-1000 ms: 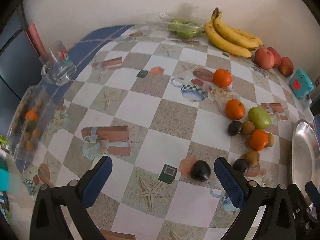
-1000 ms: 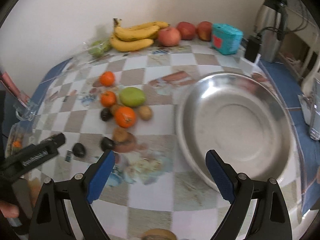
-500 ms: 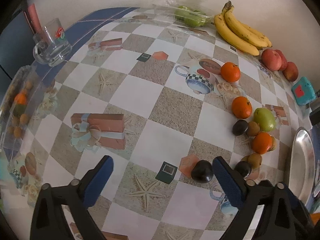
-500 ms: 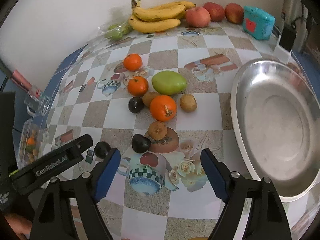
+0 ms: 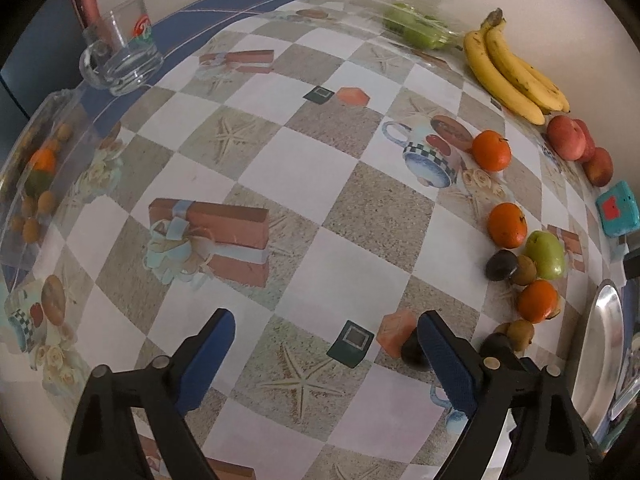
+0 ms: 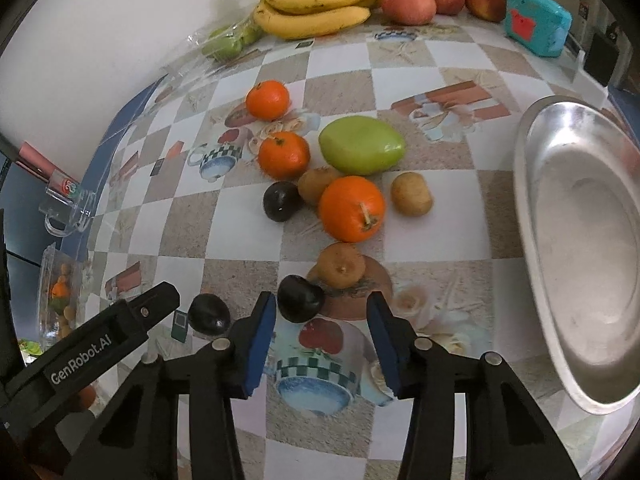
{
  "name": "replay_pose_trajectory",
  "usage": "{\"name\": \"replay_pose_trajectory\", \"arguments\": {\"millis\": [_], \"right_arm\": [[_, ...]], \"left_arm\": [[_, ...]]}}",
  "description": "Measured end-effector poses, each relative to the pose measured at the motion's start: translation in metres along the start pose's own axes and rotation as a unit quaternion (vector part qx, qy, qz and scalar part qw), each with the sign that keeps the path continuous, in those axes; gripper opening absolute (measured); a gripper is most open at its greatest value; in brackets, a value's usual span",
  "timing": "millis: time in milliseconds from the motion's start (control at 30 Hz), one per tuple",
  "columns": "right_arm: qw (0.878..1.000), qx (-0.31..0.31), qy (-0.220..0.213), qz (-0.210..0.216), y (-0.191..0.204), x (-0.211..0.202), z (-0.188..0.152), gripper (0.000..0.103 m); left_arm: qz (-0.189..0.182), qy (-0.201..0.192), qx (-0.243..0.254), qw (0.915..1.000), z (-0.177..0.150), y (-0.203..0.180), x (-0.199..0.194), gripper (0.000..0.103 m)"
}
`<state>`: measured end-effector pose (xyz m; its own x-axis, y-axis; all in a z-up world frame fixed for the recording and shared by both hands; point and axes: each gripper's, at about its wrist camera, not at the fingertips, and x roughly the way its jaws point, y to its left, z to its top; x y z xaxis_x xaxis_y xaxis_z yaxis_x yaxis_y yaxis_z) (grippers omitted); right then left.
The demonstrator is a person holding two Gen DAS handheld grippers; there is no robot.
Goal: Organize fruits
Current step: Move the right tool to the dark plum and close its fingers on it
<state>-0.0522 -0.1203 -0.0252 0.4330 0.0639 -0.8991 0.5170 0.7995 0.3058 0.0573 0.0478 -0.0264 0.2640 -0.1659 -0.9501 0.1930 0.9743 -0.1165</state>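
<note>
Steel: a wide metal bowl (image 6: 580,240) sits at the right of the table, nothing in it.
Cloth: a checked oilcloth (image 5: 280,184) printed with cups, gifts and starfish covers the table.
Loose fruit: three oranges, a green mango (image 6: 361,145), brown kiwis and dark plums cluster left of the bowl.
Back row: bananas (image 6: 320,4) and red apples (image 6: 408,3) lie along the wall, a teal box (image 6: 536,26) beside them.
Right gripper (image 6: 322,314): jaws narrowing, angled down over a dark plum (image 6: 300,298) that lies at the tip of one blue pad; the pads do not press on it.
Left gripper (image 5: 326,340): jaws wide and closing a little, nothing between them; a second dark plum (image 5: 412,350) sits just behind one pad.
Left edge: a glass mug (image 5: 120,56) stands near the table's rim.
</note>
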Motion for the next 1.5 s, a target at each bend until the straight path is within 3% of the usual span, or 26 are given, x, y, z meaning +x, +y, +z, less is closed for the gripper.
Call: {"name": "replay_pose_trajectory", "arguments": {"millis": [367,467,733,933,1100,1333,1500], "right_arm": [[1.000,-0.005,0.007,0.005,0.008,0.009,0.004,0.037],[1.000,-0.004,0.006,0.004,0.007,0.010,0.004,0.028],[0.999,0.013,0.011,0.029,0.002,0.006,0.003,0.027],[0.999,0.022,-0.010,0.043,-0.003,-0.018,0.003,0.027],[0.998,0.034,-0.028,0.034,-0.013,-0.038,0.003,0.027],[0.997,0.048,-0.047,0.037,-0.027,-0.056,0.003,0.027],[0.997,0.051,-0.051,0.042,-0.029,-0.060,0.003,0.027]], "left_arm": [[0.002,0.005,-0.004,1.0000,-0.001,0.002,0.000,0.094],[0.000,0.005,-0.004,1.0000,-0.001,0.002,0.000,0.094],[-0.011,0.006,-0.009,0.9999,-0.002,0.004,0.000,0.094],[-0.019,0.000,-0.004,0.9998,-0.004,0.001,-0.002,0.093],[-0.041,0.008,0.009,0.9991,-0.006,-0.011,0.002,0.085],[-0.062,0.011,0.052,0.9967,-0.012,-0.033,0.003,0.062],[-0.067,0.007,0.071,0.9952,-0.014,-0.044,0.002,0.052]]}}
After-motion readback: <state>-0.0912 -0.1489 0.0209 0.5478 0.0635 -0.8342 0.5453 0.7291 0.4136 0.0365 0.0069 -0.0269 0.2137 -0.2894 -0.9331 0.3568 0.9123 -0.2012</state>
